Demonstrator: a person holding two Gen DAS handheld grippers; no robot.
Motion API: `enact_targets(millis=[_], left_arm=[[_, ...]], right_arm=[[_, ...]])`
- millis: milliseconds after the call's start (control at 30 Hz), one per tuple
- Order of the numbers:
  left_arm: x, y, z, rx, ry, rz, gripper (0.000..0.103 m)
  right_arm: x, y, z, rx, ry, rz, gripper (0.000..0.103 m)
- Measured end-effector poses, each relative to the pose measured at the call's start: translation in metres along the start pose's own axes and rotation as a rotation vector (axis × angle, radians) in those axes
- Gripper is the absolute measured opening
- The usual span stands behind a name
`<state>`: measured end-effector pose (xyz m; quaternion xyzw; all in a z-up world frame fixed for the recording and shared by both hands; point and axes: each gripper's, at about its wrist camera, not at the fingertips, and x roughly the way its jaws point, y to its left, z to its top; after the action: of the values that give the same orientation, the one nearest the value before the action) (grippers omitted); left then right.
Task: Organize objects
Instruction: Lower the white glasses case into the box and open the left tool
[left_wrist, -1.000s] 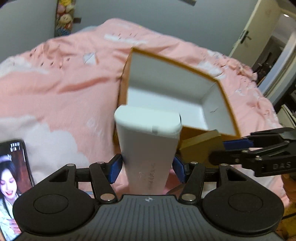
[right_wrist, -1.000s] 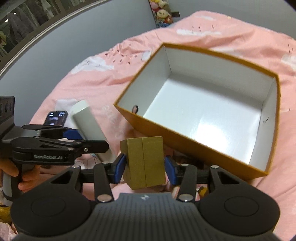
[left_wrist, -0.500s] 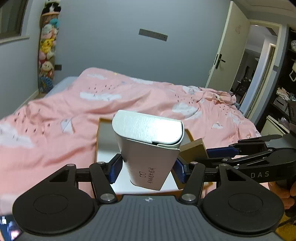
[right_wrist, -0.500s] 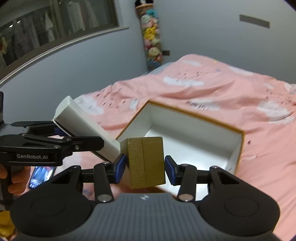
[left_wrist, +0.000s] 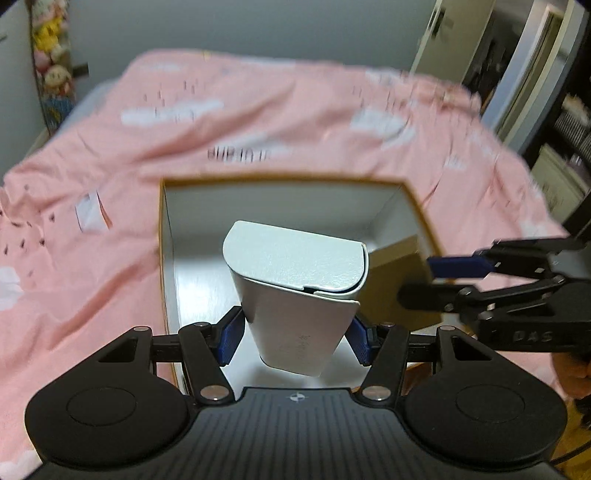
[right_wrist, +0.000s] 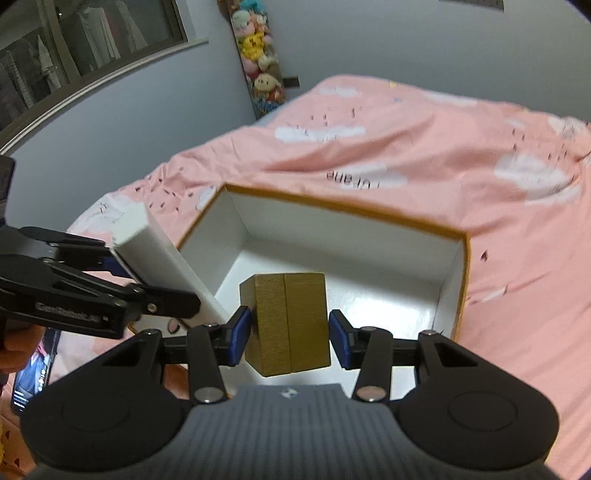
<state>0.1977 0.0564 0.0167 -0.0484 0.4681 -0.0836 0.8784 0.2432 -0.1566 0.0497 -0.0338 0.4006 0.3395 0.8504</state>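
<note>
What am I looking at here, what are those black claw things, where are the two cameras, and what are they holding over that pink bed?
These are hand-held grippers, one in each of a person's hands, no robot arm. Each carries a wide-angle camera looking along its two fingers. In the left camera's picture, the left gripper clamps a tall white carton. In the right camera's picture, the right gripper clamps a small gold box. Both hang above an open orange box with a white inside, lying on a pink bedspread with cloud prints. A phone with a lit screen lies at the lower left.

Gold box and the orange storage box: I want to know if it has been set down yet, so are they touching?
Apart. The right wrist view shows the gold box clamped between the right gripper fingers, hanging above the storage box's white floor.
</note>
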Motion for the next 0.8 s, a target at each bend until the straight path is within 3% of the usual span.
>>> enact_targets(millis=[267,533,800], left_arm=[[0.05,-0.002,0.0,0.054,0.155,0.044,0.067],[0.08,-0.01,0.016,0.097,0.153,0.065,0.067],[0.125,-0.012,0.016,0.18,0.28,0.159,0.067]], right_arm=[[0.036,-0.016,-0.007,0.026,0.091,0.044,0.048],[0.06,-0.037,-0.005,0.08,0.132,0.047,0.048],[0.072,-0.048,-0.004,0.072,0.164,0.042,0.048]])
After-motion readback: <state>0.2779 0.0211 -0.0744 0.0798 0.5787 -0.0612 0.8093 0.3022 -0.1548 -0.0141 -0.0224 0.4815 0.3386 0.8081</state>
